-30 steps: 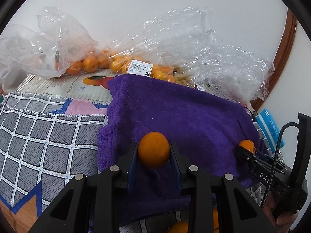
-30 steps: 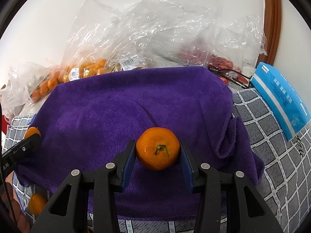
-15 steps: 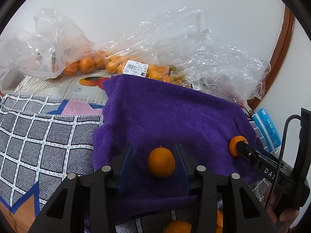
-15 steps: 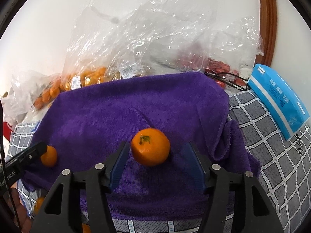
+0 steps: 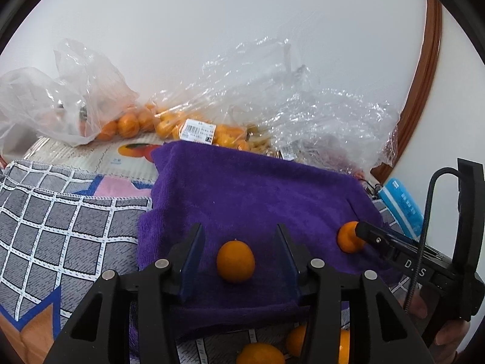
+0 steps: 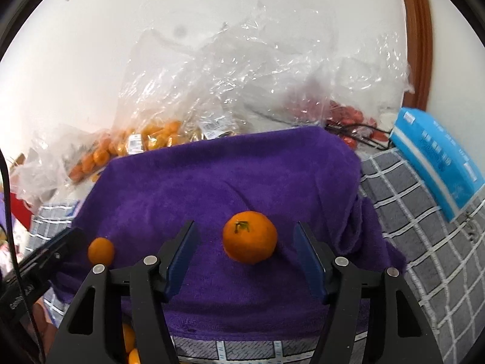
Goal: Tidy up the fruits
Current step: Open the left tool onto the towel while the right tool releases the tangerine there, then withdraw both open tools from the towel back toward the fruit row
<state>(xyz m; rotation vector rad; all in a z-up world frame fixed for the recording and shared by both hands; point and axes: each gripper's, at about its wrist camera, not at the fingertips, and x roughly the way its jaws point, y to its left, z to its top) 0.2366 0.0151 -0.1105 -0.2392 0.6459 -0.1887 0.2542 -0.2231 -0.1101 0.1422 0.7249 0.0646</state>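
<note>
Resting on a purple towel (image 5: 260, 200), two small oranges sit free between the parted fingers of a pair of hand-held grippers as a person sorts fruit. Seen from the left wrist, the left gripper (image 5: 238, 242) stands open around the smaller orange (image 5: 235, 261), clear space showing on both sides of the fruit, which lies near the towel's front edge. From the right wrist, the right gripper (image 6: 244, 244) is spread wider still around the larger orange (image 6: 250, 236), its green stem facing up and neither blue pad touching it. Both fruits lie on the towel side by side, well apart, the smaller one to the left. The towel covers part of a grey checked cloth (image 6: 424, 242). Behind it, against a white wall, lie crumpled clear plastic bags (image 5: 272, 97), some holding more oranges (image 5: 127, 124) and bearing a white price label (image 5: 197, 130). A blue packet (image 6: 436, 163) lies at the right edge, and a few loose oranges (image 5: 260, 353) show below the towel's front hem
</note>
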